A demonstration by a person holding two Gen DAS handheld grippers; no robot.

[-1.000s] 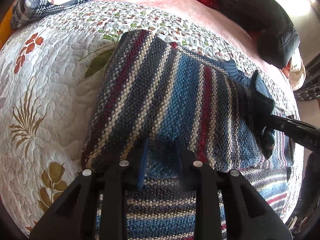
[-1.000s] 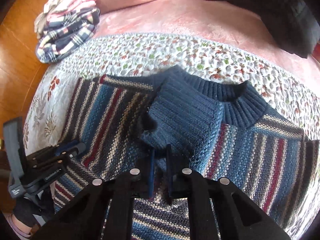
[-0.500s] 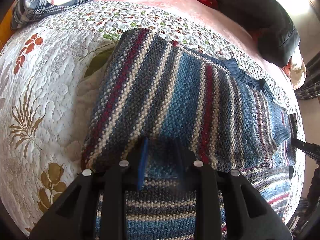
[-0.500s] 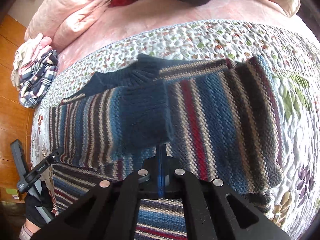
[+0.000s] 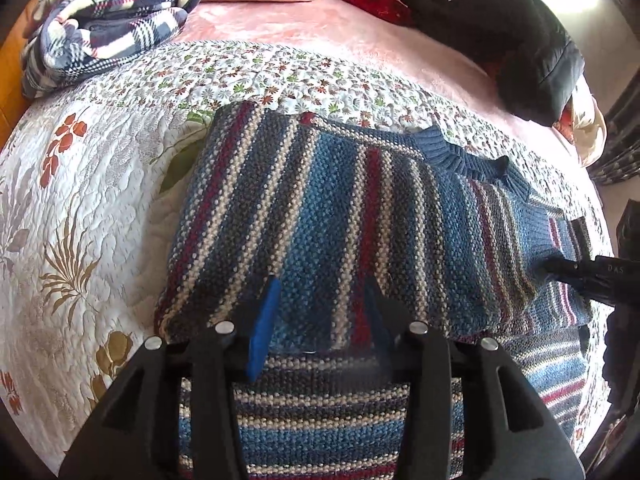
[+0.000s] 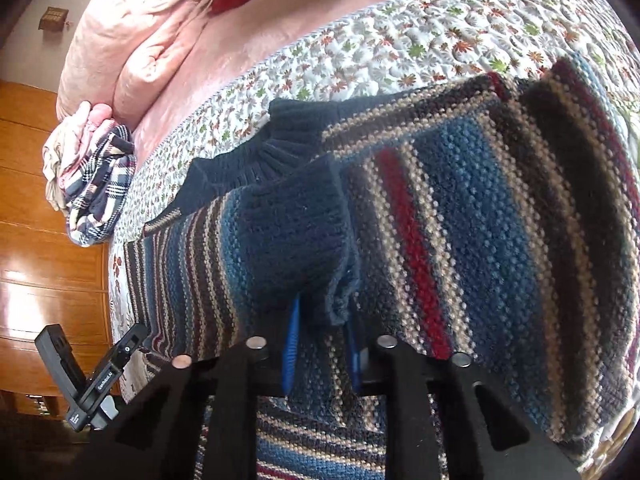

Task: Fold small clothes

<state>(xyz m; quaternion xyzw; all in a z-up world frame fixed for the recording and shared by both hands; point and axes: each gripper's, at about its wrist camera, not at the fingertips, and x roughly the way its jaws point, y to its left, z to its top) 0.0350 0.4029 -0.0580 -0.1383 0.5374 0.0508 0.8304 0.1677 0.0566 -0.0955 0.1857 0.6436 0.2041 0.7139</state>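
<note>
Sleeve fold in hand: right gripper [image 6: 322, 344], spread, is releasing the cuff [image 6: 298, 236] at centre frame; left gripper [image 5: 320, 320], spread, is resting over the sweater [image 5: 320, 208]. Next, likely halving.

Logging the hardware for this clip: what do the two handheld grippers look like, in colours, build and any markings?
Both are black plastic with cut-out, truss-like finger arms, silver round pins at the joints and blue pads on the fingers. That goes for the left gripper and the right gripper. Seen from the right wrist, the left unit's body carries small white lettering, too small to read fully. No cables or sleeves show.
</note>
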